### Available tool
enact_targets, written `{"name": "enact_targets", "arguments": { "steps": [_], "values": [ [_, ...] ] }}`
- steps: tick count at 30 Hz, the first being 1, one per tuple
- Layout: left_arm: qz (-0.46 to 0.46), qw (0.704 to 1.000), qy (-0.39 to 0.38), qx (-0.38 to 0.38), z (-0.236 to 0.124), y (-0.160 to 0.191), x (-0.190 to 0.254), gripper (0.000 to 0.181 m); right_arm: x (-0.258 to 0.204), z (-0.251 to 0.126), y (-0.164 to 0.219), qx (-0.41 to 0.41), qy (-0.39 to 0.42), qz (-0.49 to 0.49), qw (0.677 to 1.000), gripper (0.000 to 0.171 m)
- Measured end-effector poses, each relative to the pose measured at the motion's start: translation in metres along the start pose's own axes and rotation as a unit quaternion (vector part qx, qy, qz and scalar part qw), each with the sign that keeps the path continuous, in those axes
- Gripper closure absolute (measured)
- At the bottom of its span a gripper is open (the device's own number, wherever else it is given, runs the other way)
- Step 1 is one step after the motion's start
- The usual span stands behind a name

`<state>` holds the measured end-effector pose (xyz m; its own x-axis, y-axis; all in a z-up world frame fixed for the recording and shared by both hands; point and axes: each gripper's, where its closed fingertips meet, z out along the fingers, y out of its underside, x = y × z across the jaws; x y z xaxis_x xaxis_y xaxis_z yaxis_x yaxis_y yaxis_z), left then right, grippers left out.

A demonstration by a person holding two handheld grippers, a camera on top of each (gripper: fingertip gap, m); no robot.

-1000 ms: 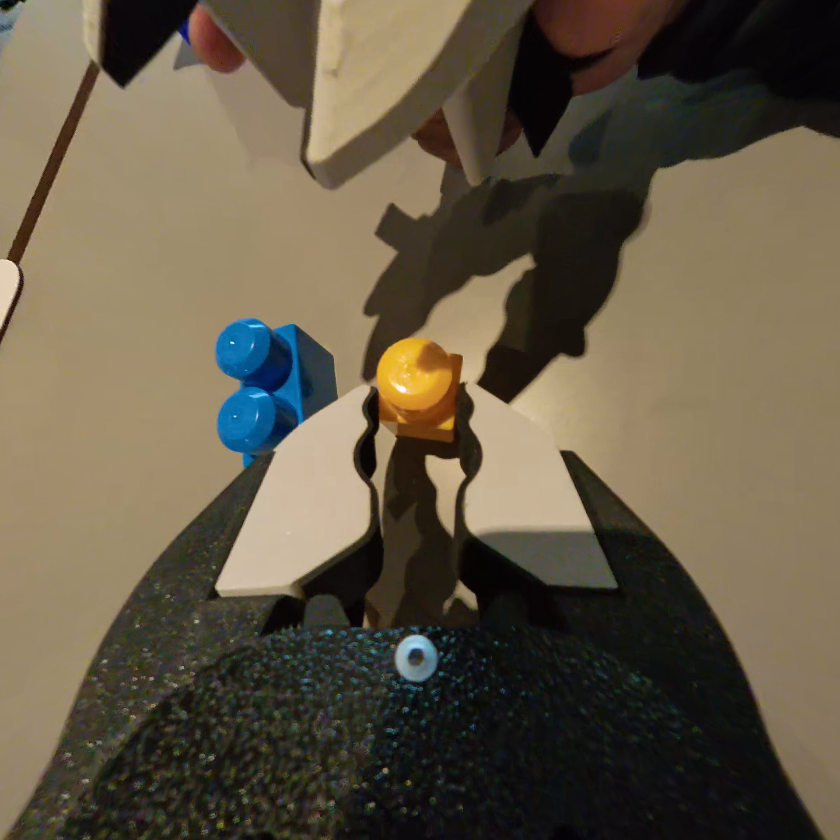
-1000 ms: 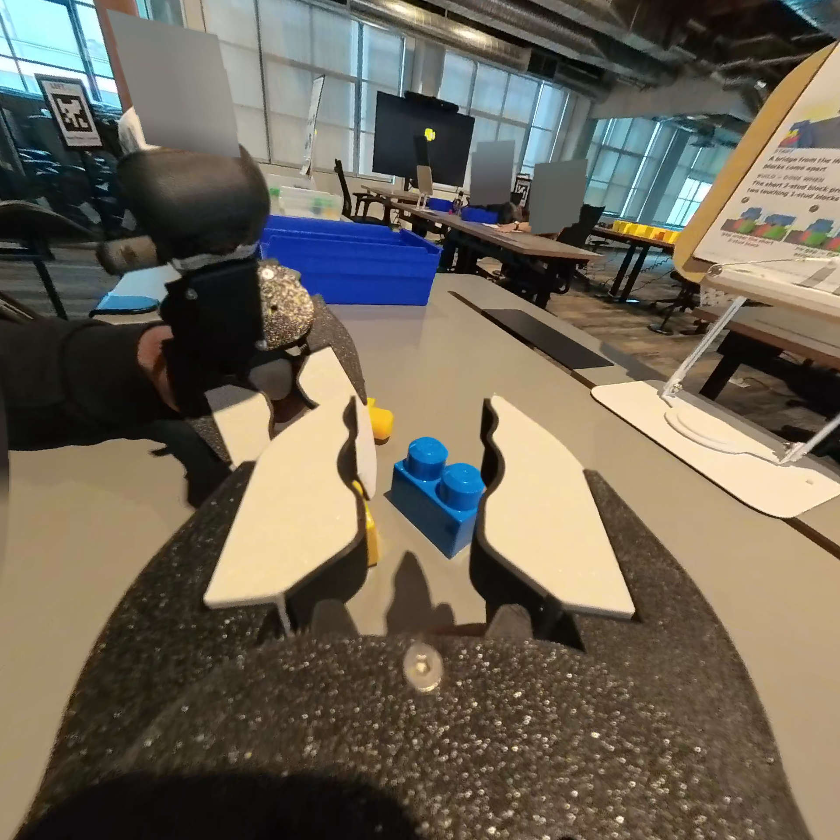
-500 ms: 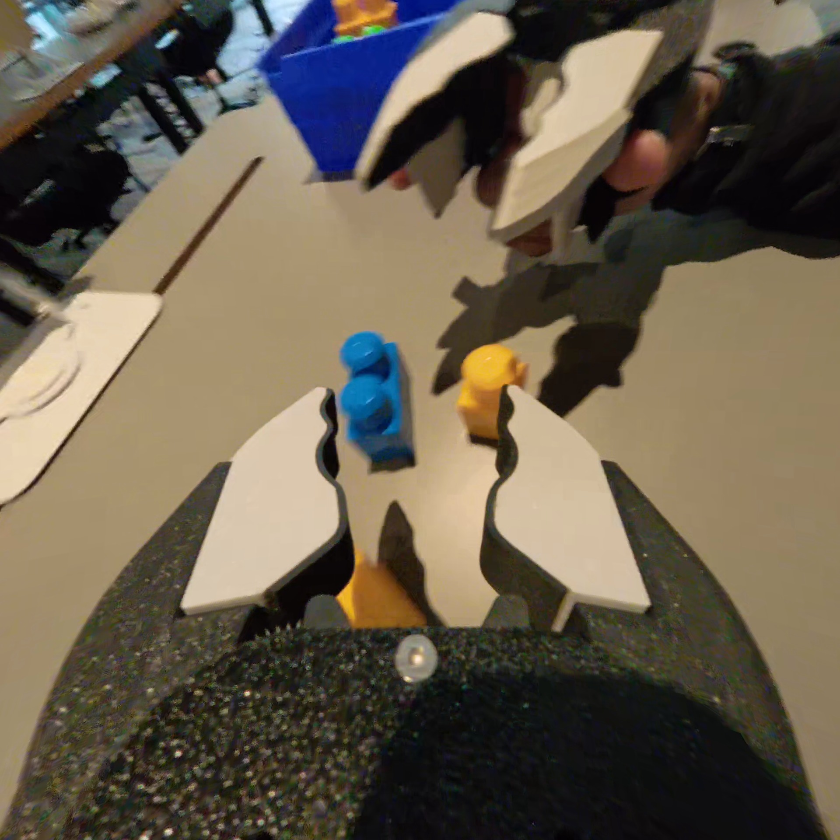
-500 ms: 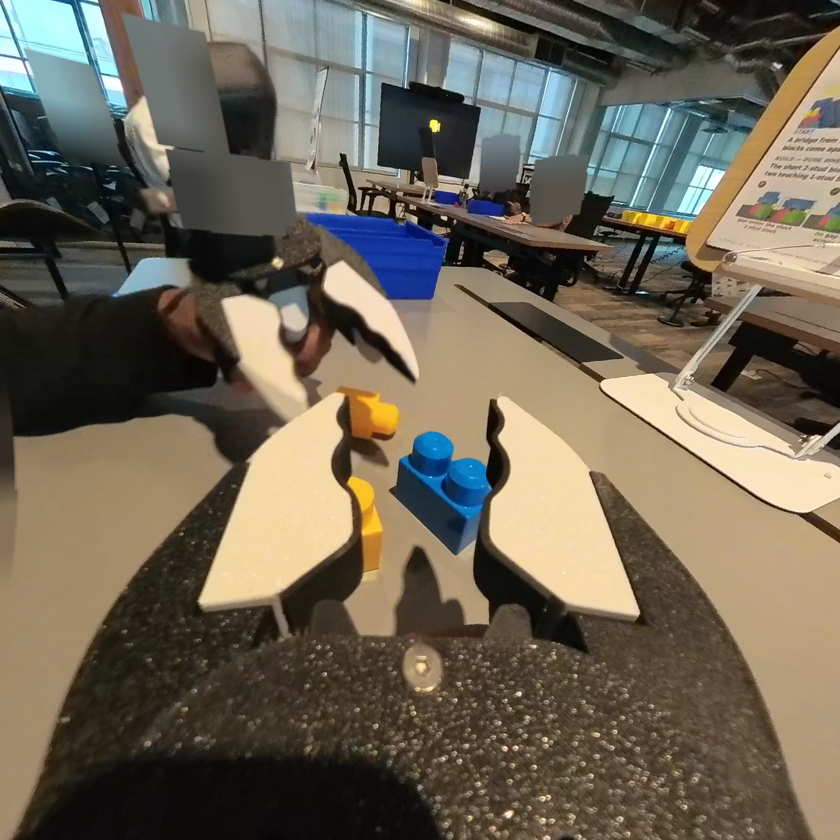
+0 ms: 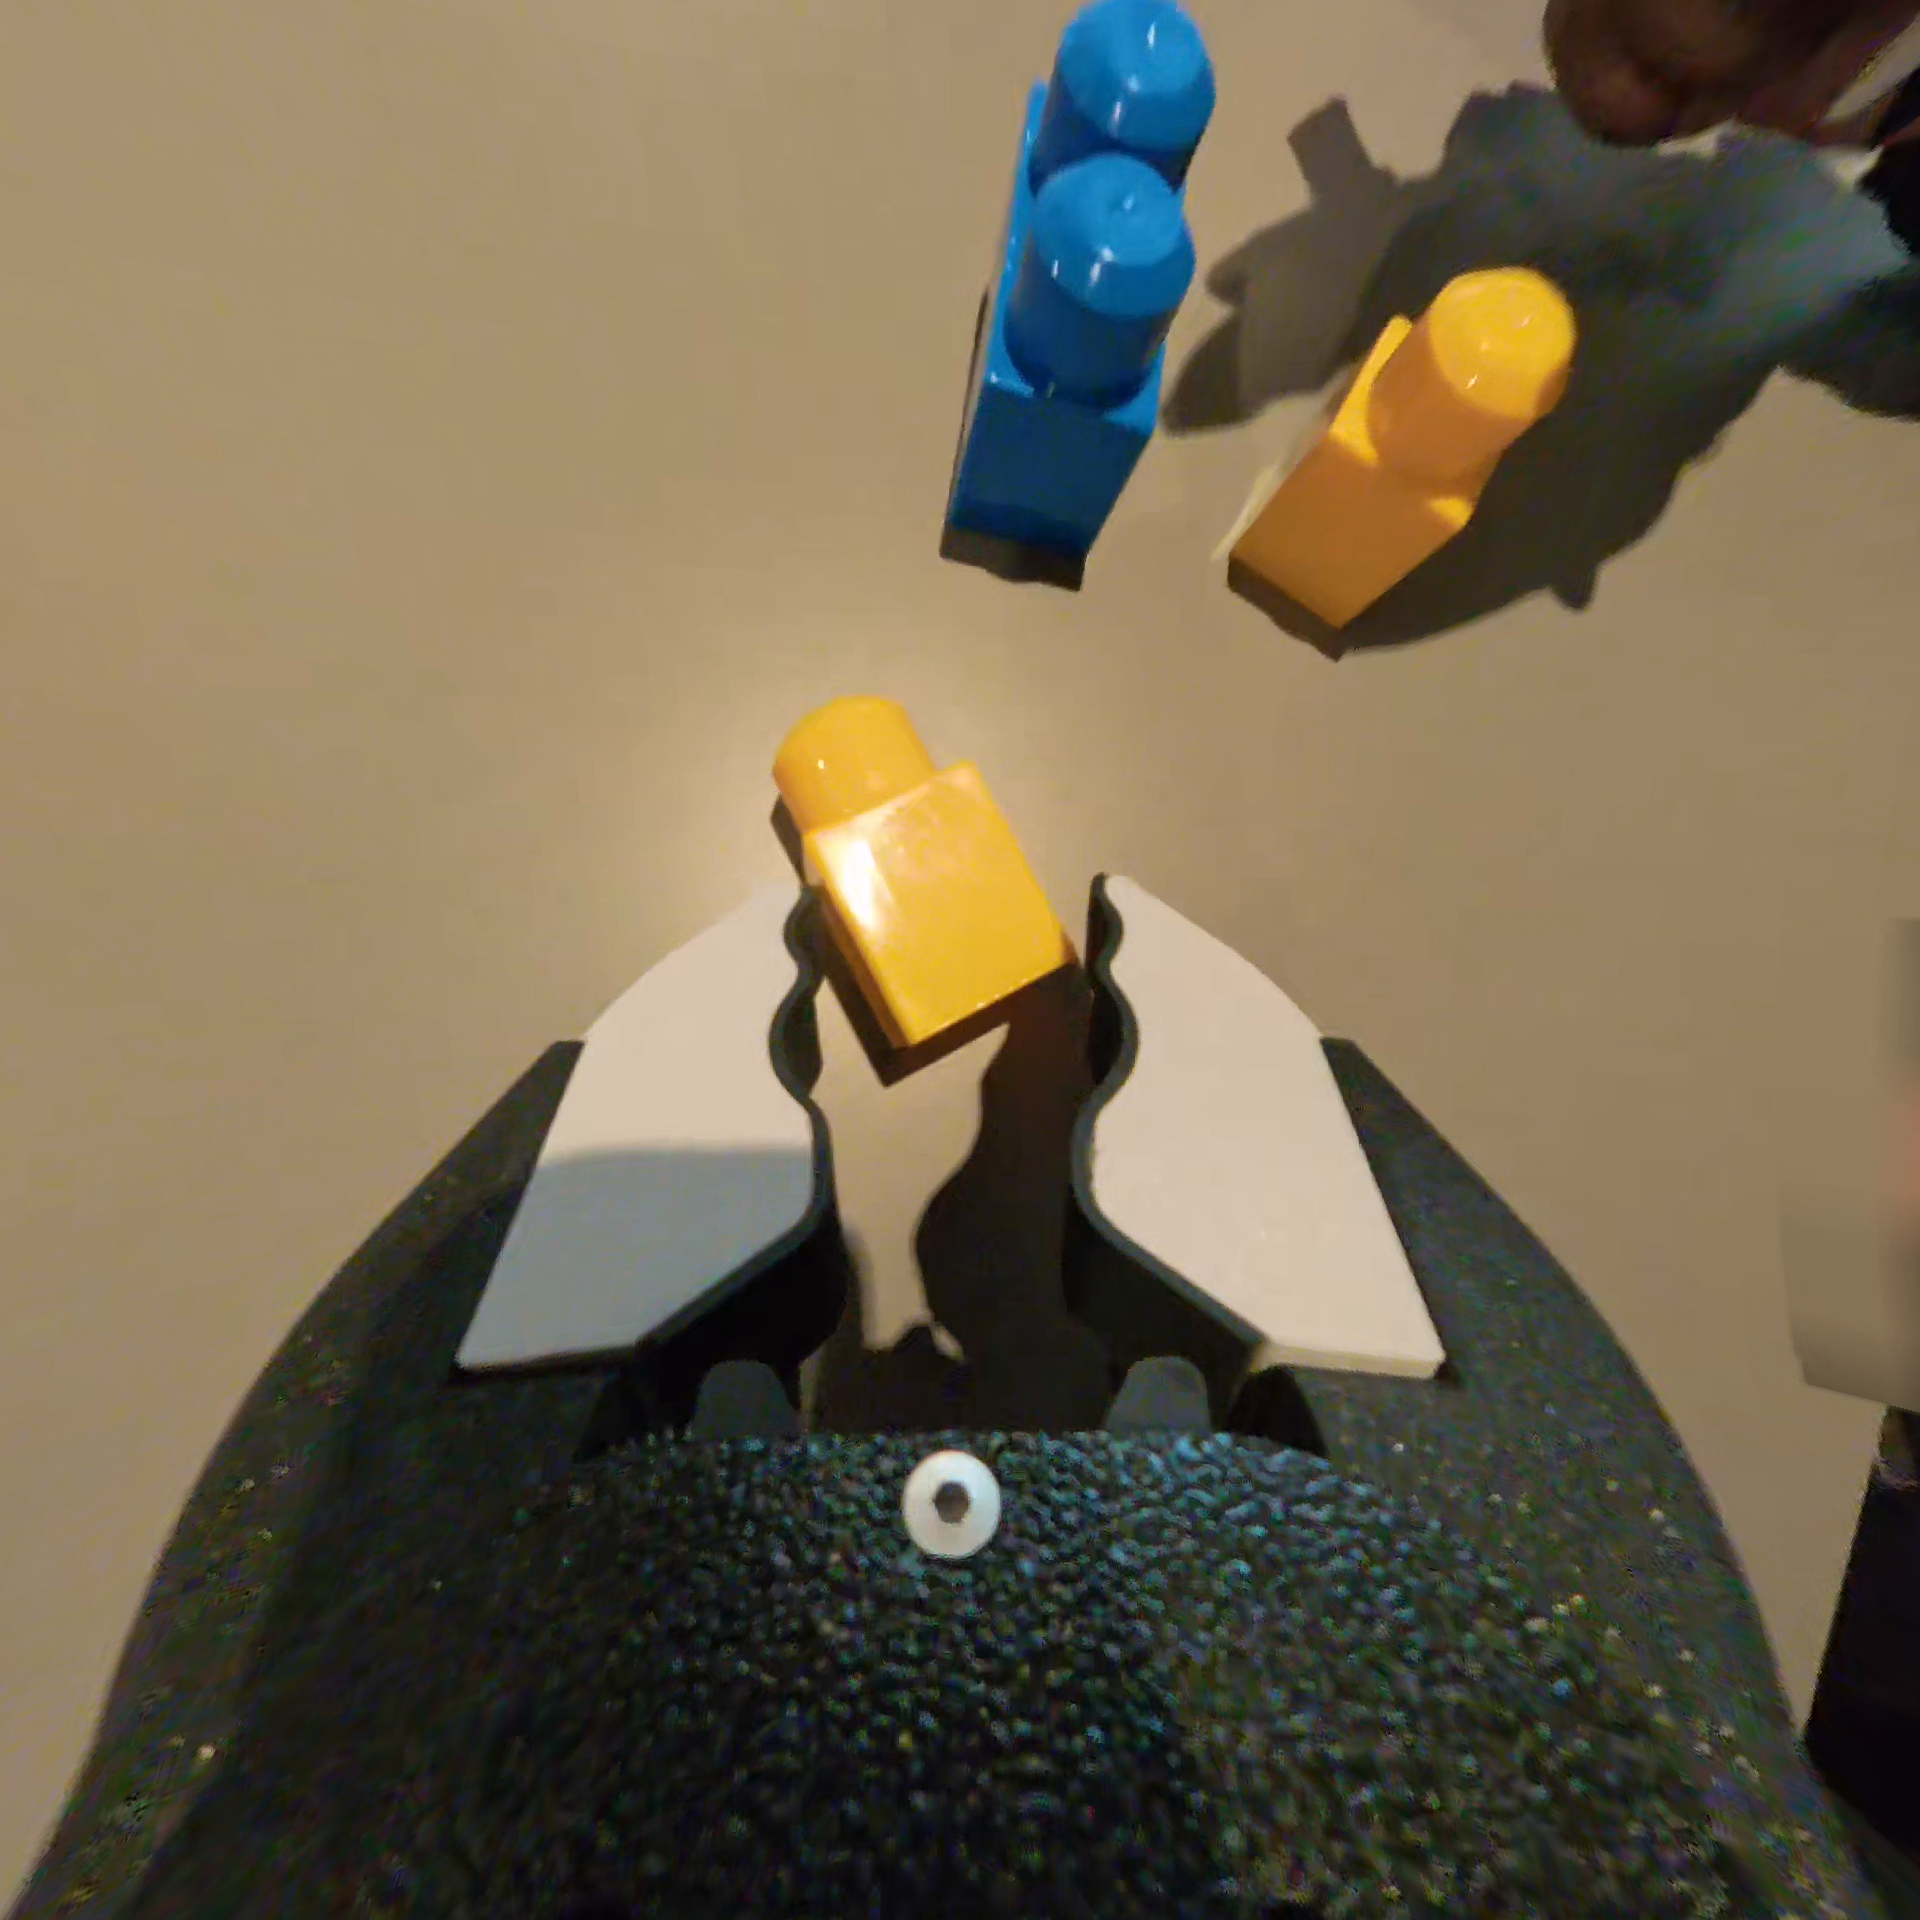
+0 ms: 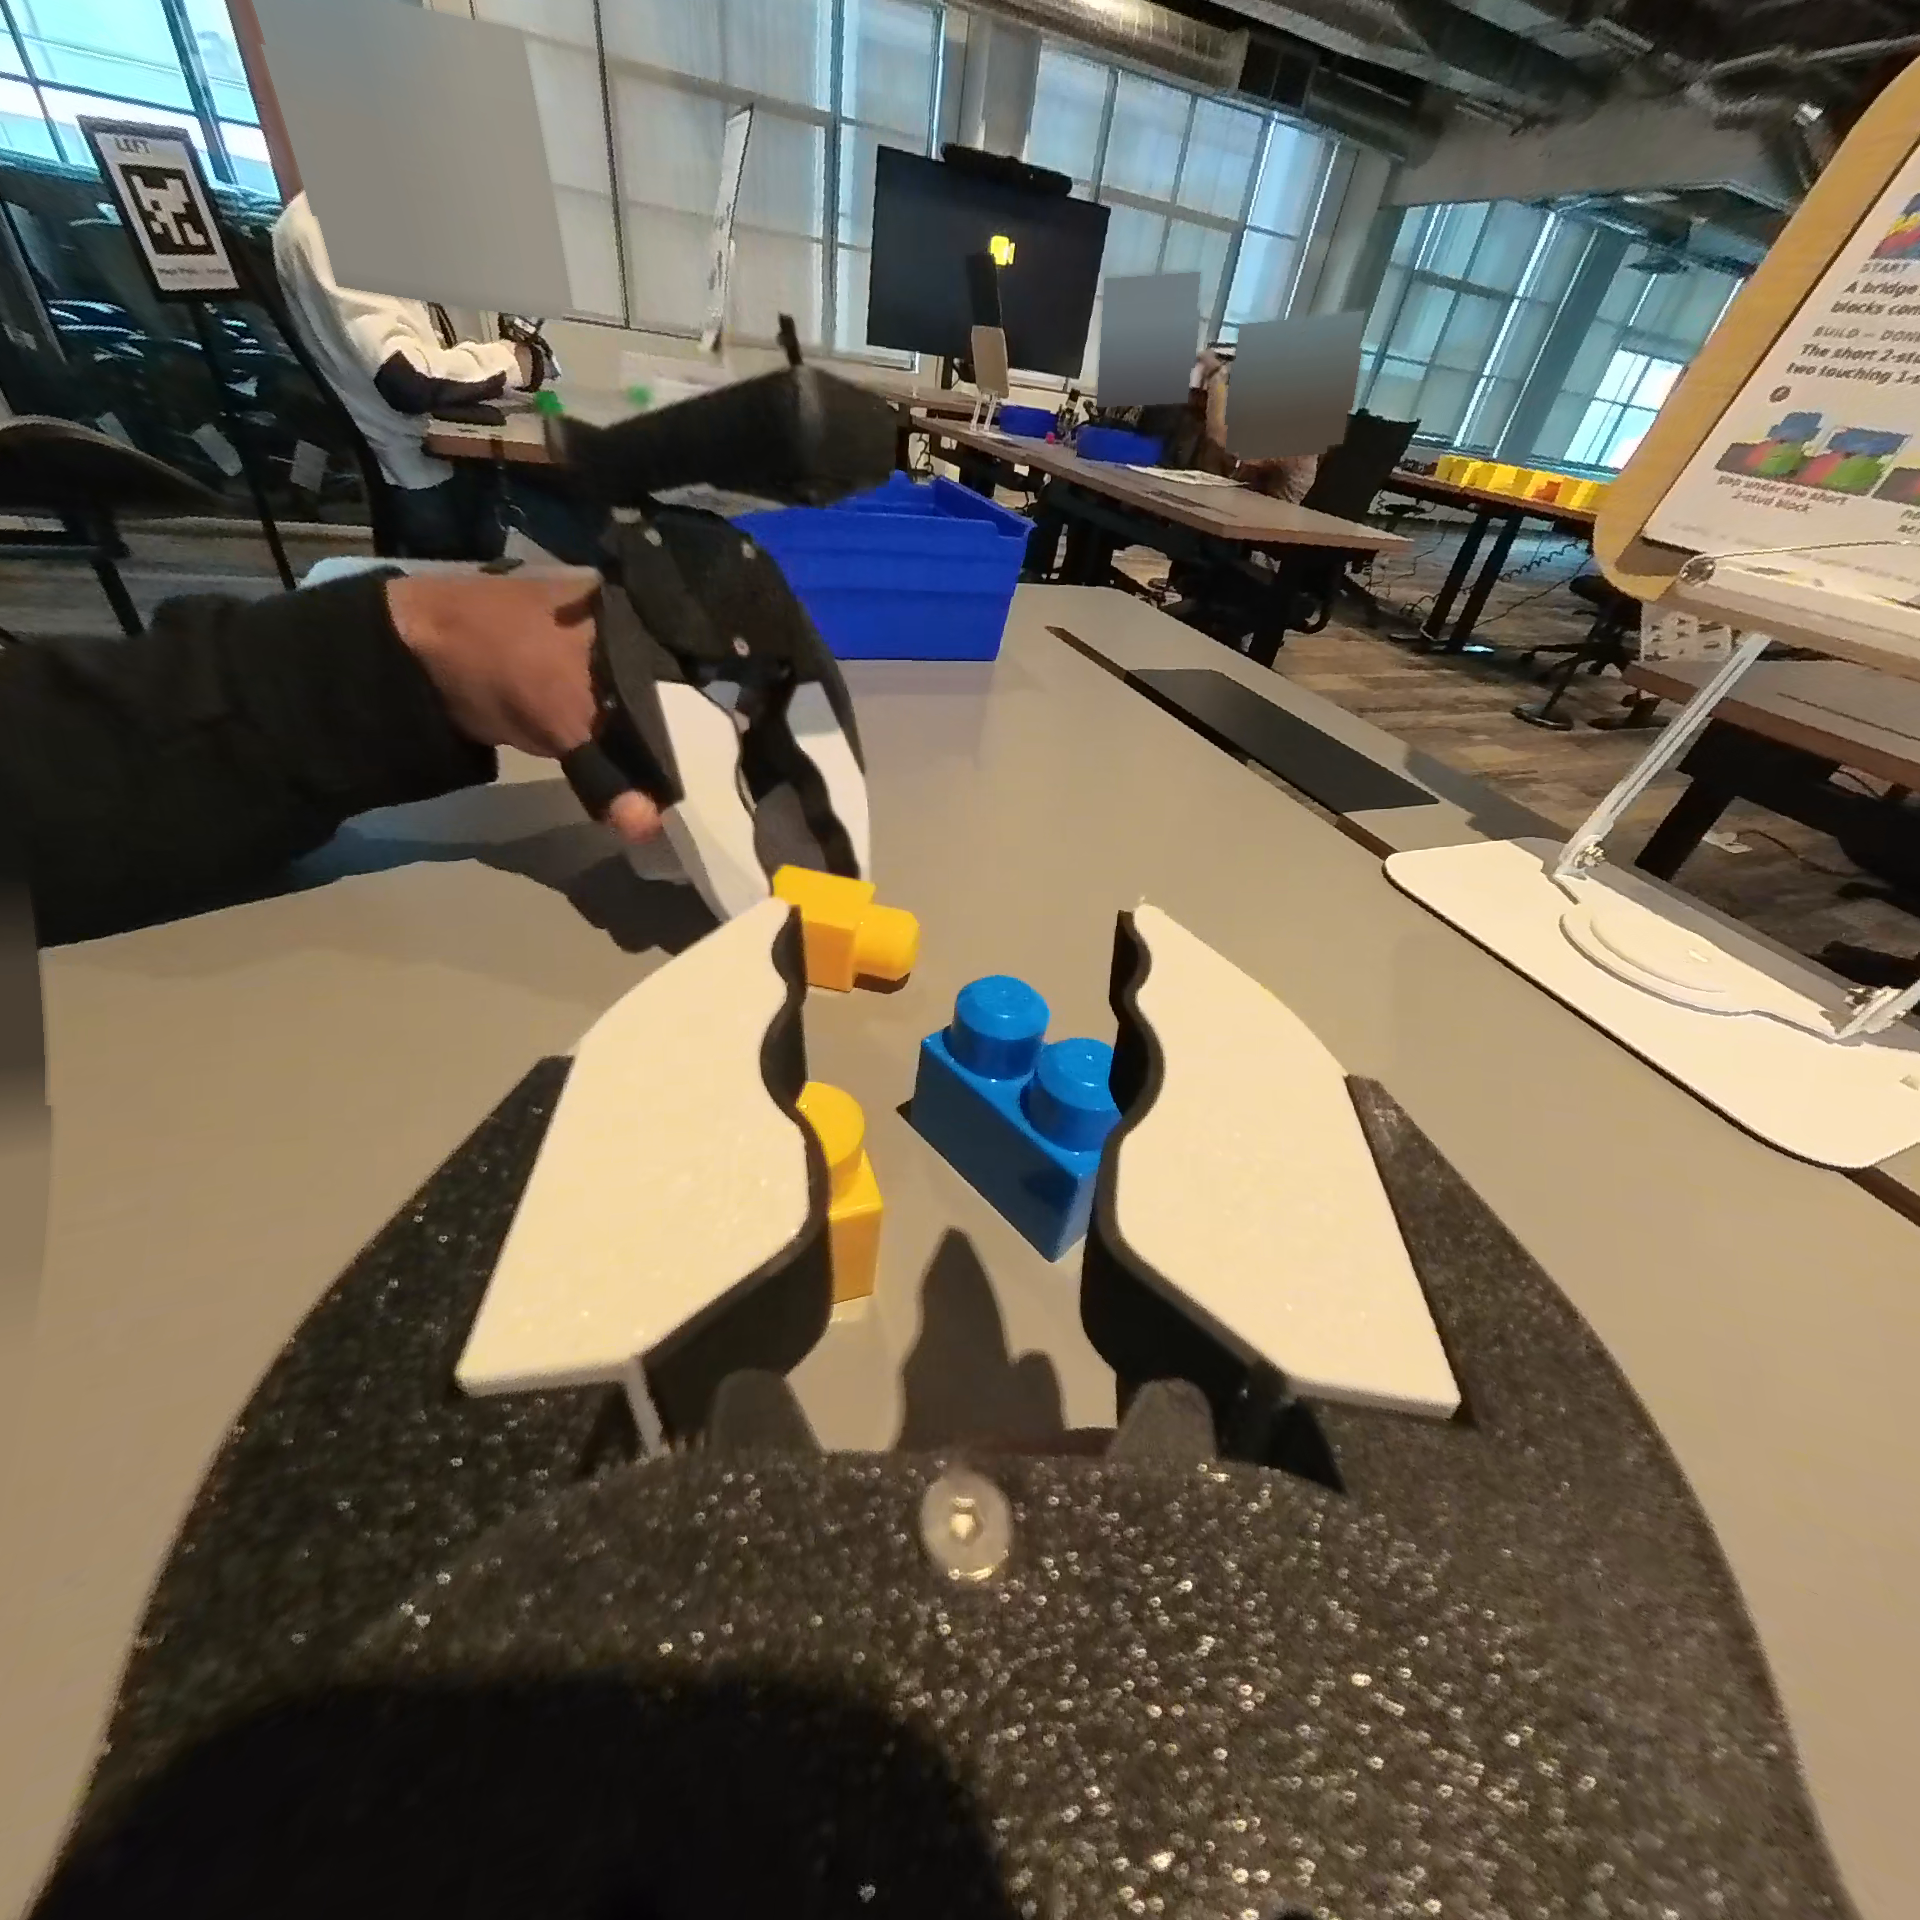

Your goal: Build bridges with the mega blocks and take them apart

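Note:
A yellow one-stud block [image 5: 914, 883] lies on its side on the grey table [image 5: 364, 520]. My left gripper [image 5: 945, 894] is open, pointing down, its fingertips on either side of that block. A blue two-stud block [image 5: 1070, 312] and a second yellow one-stud block [image 5: 1392, 447] stand upright beyond it. In the right wrist view my right gripper [image 6: 956, 935] is open and empty, low over the table. The blue block [image 6: 1023, 1101] sits between its fingers, and the upright yellow block [image 6: 847, 1184] is partly hidden by its left finger. The left gripper [image 6: 769, 821] hovers over the fallen yellow block [image 6: 842, 935].
A blue bin [image 6: 883, 582] stands at the table's far end. A white stand base [image 6: 1662, 977] holding an instruction board [image 6: 1818, 312] is at the right. A black strip [image 6: 1278, 748] lies on the table. People sit at tables behind.
My left gripper opened and let go of a yellow block, swung up, then came down over a yellow block that lies on its side. My right gripper has barely moved.

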<state>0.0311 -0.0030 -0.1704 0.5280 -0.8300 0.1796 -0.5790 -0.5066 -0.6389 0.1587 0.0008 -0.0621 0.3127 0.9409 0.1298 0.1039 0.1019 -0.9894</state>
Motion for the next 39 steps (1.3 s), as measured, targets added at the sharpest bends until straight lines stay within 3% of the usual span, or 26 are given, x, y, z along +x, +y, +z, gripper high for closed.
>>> {"name": "enact_targets", "arguments": {
  "steps": [1, 6, 11, 15, 19, 29, 33, 39],
  "values": [
    [0.004, 1.0, -0.002, -0.013, 0.003, 0.003, 0.001, 0.135, -0.001, 0.0, 0.0, 0.0, 0.0, -0.001, 1.0, 0.114],
    [0.008, 1.0, 0.022, 0.004, 0.006, -0.006, 0.011, 0.139, -0.006, 0.003, 0.001, -0.004, -0.007, -0.009, 1.0, 0.114],
    [0.034, 0.976, 0.113, 0.183, -0.028, -0.059, 0.043, 0.141, -0.011, 0.001, -0.007, 0.014, -0.018, -0.007, 1.0, 0.115],
    [0.04, 0.954, 0.15, 0.255, -0.039, -0.081, 0.059, 0.142, -0.014, 0.002, -0.007, 0.015, -0.025, -0.009, 1.0, 0.115],
    [0.085, 0.914, 0.206, 0.338, -0.051, -0.104, 0.092, 0.142, -0.023, 0.003, -0.011, 0.023, -0.044, -0.009, 0.999, 0.116],
    [0.133, 0.89, 0.247, 0.36, -0.036, -0.11, 0.122, 0.142, -0.041, -0.003, -0.025, 0.074, -0.122, 0.045, 0.989, 0.13],
    [0.133, 0.894, 0.241, 0.352, -0.032, -0.109, 0.12, 0.142, -0.045, -0.003, -0.026, 0.078, -0.136, 0.045, 0.987, 0.14],
    [0.123, 0.898, 0.233, 0.353, -0.03, -0.11, 0.115, 0.144, -0.041, -0.003, -0.025, 0.071, -0.121, 0.035, 0.989, 0.142]
  ]
}}
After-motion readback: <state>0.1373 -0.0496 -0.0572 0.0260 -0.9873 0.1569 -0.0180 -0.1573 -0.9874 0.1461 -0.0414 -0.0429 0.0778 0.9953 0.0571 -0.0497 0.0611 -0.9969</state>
